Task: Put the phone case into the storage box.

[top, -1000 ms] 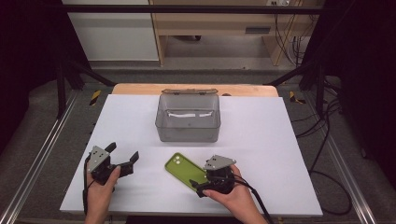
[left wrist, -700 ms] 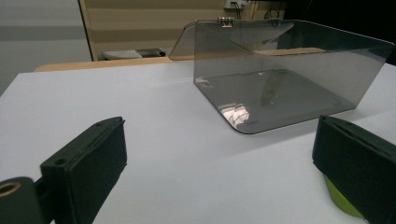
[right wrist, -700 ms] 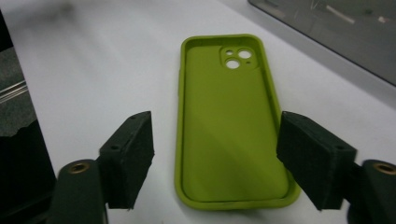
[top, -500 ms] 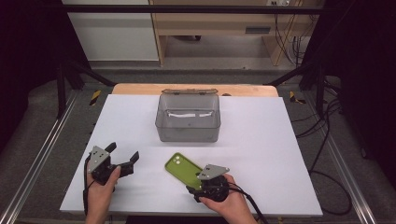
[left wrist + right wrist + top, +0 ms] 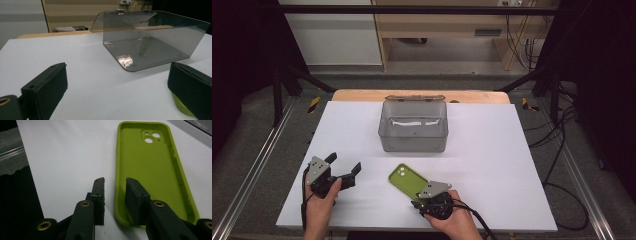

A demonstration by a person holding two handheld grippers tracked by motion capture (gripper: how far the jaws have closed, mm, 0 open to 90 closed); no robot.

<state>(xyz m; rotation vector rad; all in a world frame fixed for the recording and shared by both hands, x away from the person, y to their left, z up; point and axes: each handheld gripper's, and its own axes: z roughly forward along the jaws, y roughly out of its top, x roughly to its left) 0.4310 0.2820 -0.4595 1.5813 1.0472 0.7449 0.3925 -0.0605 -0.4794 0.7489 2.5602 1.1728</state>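
Right gripper [image 5: 113,191]: jaws narrowly parted, astride the near long wall of the green phone case [image 5: 152,170], not visibly pinching it. Case: lying hollow side up on the white table [image 5: 492,145], in front of the clear smoky box [image 5: 413,127]. Probably light, flexible, thin-rimmed; best taken by that wall. Left gripper [image 5: 343,169]: jaws wide apart, empty, held low over the table, pointing toward the box.

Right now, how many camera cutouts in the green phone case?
2, both in the raised corner block of the green phone case at its far end from the right gripper: a larger hole and a smaller one beside it.
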